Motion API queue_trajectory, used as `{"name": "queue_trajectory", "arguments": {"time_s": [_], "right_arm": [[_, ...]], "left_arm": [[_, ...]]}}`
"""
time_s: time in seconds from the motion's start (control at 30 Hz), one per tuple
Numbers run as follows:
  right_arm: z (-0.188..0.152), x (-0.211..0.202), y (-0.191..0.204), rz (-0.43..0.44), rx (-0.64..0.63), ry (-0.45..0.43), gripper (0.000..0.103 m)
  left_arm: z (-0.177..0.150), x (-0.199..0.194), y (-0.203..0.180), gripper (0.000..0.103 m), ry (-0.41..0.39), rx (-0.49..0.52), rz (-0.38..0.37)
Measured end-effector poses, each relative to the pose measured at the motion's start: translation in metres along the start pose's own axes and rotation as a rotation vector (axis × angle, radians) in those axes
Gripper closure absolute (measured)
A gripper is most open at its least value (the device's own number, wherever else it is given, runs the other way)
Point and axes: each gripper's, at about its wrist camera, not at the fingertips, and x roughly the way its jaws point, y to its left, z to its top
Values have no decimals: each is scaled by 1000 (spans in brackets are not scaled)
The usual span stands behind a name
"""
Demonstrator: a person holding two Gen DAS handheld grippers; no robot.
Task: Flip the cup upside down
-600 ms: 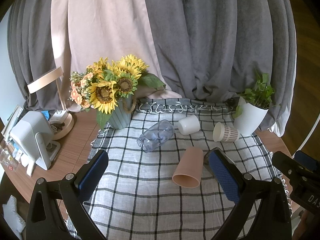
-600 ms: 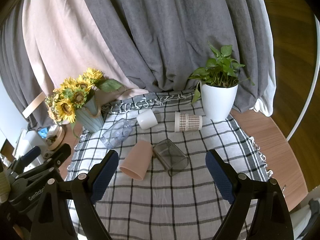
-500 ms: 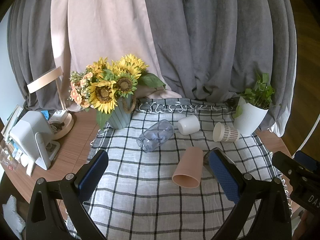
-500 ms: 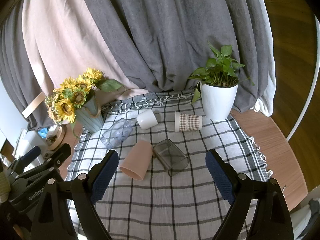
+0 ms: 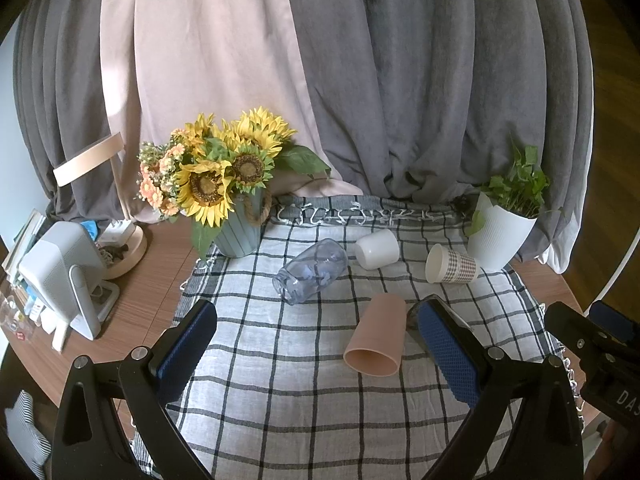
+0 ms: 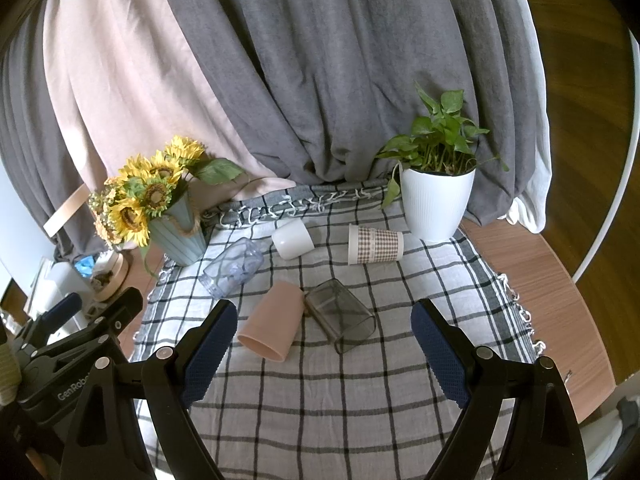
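Pink cup (image 6: 273,326) sideways, smoky square cup (image 6: 341,315) touching its right.

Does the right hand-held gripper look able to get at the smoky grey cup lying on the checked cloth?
Probably yes. The right hand-held gripper is open, and the smoky grey cup lies on its side just ahead, between the fingers' line. Only the pink cup sits close by on its left, which might crowd that finger.

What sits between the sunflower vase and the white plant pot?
Right wrist view: clear bottle, white cup and checked paper cup, all tipped over.
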Motion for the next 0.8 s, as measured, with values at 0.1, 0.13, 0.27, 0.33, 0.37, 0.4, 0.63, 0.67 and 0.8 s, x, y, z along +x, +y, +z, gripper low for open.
{"name": "queue_trajectory", "arguments": {"time_s": [0.1,0.13,0.27,0.33,0.37,0.4,0.63,0.67,0.8], "right_arm": [[0,1,-1,0,1,0,14],[0,0,-1,0,1,0,14],[0,0,-1,-2,1,0,14],[-1,0,-1,-1,3,0,14],[-1,0,-1,-3,2,0,14],[-1,0,-1,-2,2,0,14],[-2,0,-1,-4,4,-1,14],[-2,0,-1,-4,4,0,14],[-2,4,-1,-3,-9,10,14]], "left_arm": [[0,0,0,0,0,4,-5],[0,0,0,0,0,5,-6],[0,0,0,0,2,9,-12],[0,1,1,0,1,48,-59],[0,1,0,0,0,88,-104],[-1,1,0,0,0,88,-104],[-3,2,0,0,2,92,-109],[-4,3,-1,0,6,92,-109],[-10,17,-4,0,66,66,-104]]}}
